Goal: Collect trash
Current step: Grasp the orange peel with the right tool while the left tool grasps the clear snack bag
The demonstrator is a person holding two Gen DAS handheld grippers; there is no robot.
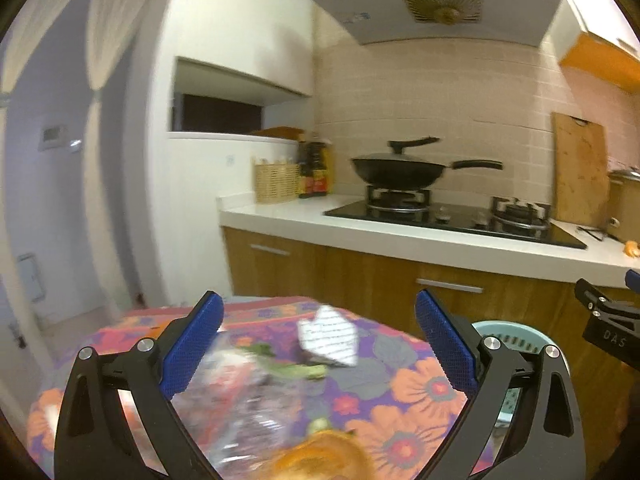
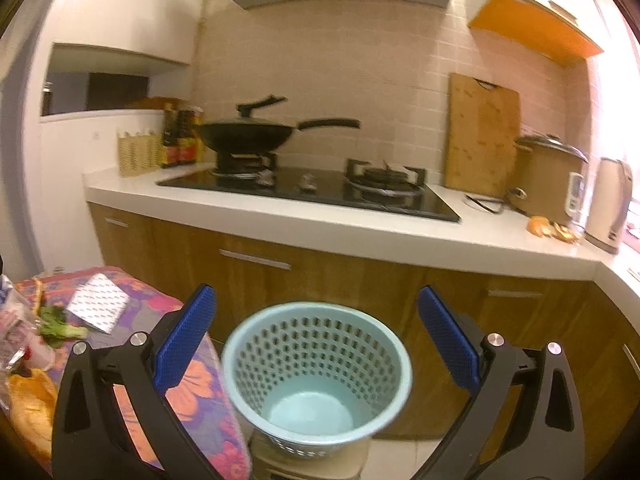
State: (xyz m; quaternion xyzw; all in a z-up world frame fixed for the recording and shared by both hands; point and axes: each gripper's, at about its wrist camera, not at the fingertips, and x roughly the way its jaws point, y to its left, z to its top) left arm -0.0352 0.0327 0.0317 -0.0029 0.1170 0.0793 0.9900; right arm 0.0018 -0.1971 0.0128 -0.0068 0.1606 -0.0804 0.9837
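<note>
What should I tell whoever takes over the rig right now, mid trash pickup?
Left gripper: open, empty, hovering over the floral table.
Right gripper: open, empty, aimed at the blue perforated bin beside the table.
On the table: white printed paper, green vegetable scraps, clear plastic wrapper, orange peel. More peel sits on the counter by the rice cooker.
Done: nothing visible; the bin looks empty.
Left: pick up every piece and drop it into the bin.

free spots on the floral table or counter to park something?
Table: bare cloth right of the paper, toward the basket. Its left side is crowded with plastic wrap, greens and bread. Counter: bare strip before the stove; its right end is cluttered.
</note>
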